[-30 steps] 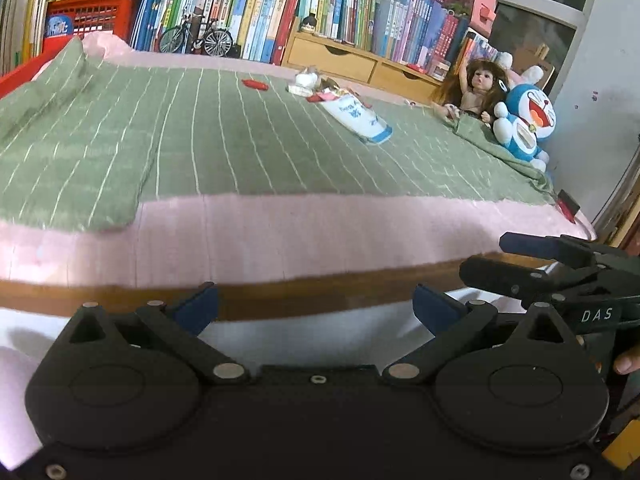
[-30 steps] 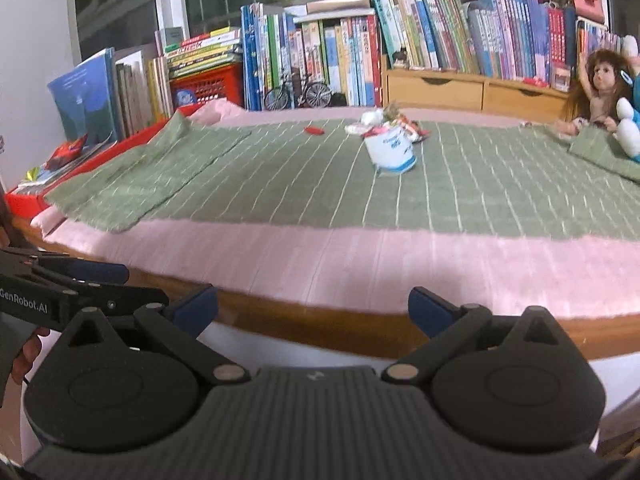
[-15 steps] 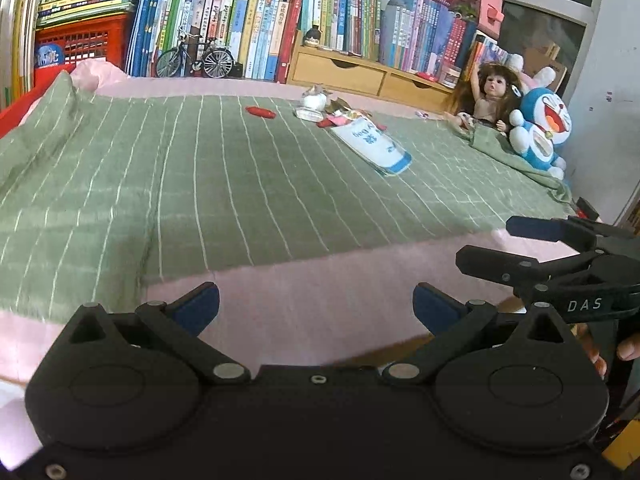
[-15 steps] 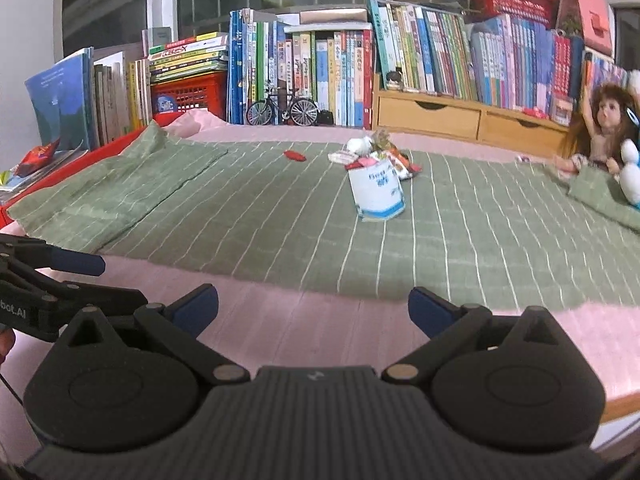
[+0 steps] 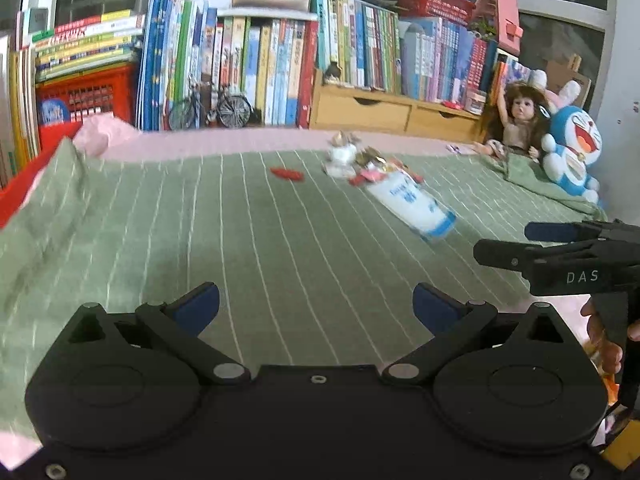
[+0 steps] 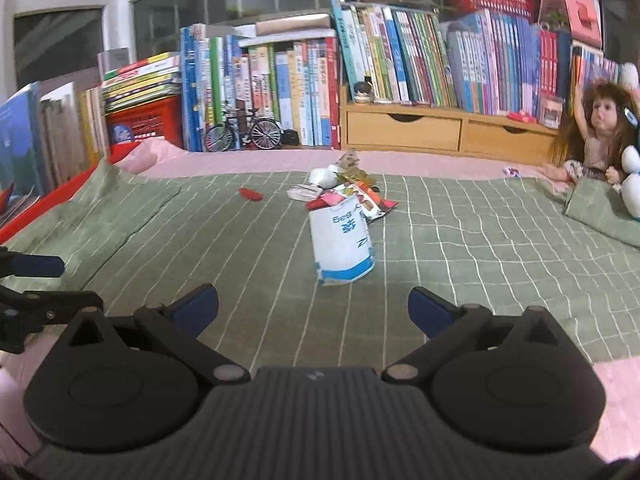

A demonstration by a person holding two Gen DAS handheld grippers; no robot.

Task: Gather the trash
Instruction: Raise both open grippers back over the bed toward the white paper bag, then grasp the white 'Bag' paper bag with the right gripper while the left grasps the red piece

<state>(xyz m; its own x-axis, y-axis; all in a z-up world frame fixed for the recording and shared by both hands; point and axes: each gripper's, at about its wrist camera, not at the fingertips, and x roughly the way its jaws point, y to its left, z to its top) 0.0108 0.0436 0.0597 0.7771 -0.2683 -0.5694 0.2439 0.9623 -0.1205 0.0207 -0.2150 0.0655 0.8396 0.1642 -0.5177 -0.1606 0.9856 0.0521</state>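
I am bringing both released tongs (image 6: pixel 313 306) closer over the bed toward the white-and-blue paper trash bag (image 6: pixel 342 242); collecting is starting.

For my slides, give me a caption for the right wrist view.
Open right gripper faces a white-and-blue bag and wrapper pile on the green blanket.

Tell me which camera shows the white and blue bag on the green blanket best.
The right wrist view: the white and blue bag lies near the middle, almost straight ahead, its print readable. The left wrist view shows it off to the right, slanted and motion-blurred.
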